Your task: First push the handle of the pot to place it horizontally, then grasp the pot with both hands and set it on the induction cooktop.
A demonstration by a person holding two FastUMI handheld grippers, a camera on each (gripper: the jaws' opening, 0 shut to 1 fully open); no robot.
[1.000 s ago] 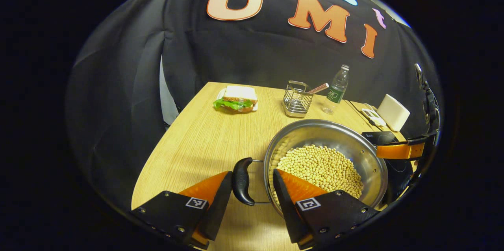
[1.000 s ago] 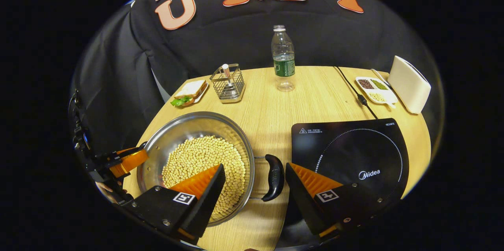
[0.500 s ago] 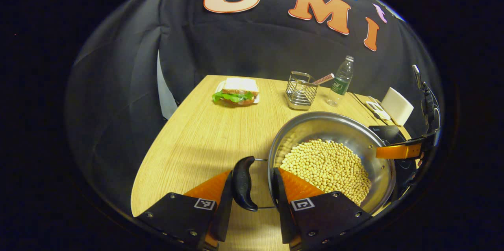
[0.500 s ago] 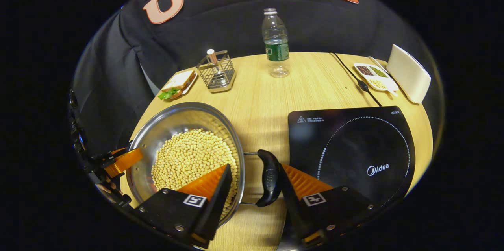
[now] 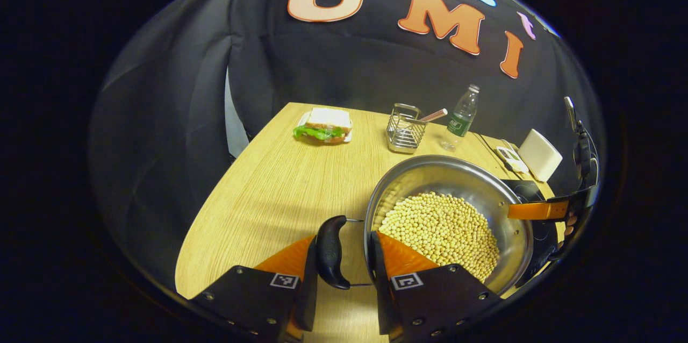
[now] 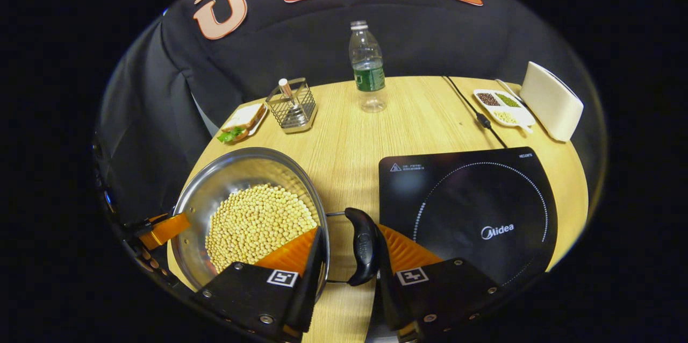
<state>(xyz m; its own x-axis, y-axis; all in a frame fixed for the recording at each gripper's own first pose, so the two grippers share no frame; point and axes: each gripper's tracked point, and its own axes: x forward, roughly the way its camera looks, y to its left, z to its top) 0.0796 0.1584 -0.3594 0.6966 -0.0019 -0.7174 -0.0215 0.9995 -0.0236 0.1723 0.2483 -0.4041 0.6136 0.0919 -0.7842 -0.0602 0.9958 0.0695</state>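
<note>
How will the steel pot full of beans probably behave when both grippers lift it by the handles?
The pot likely feels heavy, since soybeans cover its whole bottom. The loose beans may slide if it tilts, so keeping it level seems wise. Its black side handles hang on thin wire loops, so it might swing a little between the left gripper and the right gripper.

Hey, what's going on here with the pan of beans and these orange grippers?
A person holds two orange-fingered grippers on the steel pot of yellow soybeans. The left gripper brackets one black side handle, and the right gripper brackets the opposite black handle. Whether both fingers press yet is unclear. The pot sits on the wooden table, beside the black induction cooktop, not yet on it.
</note>
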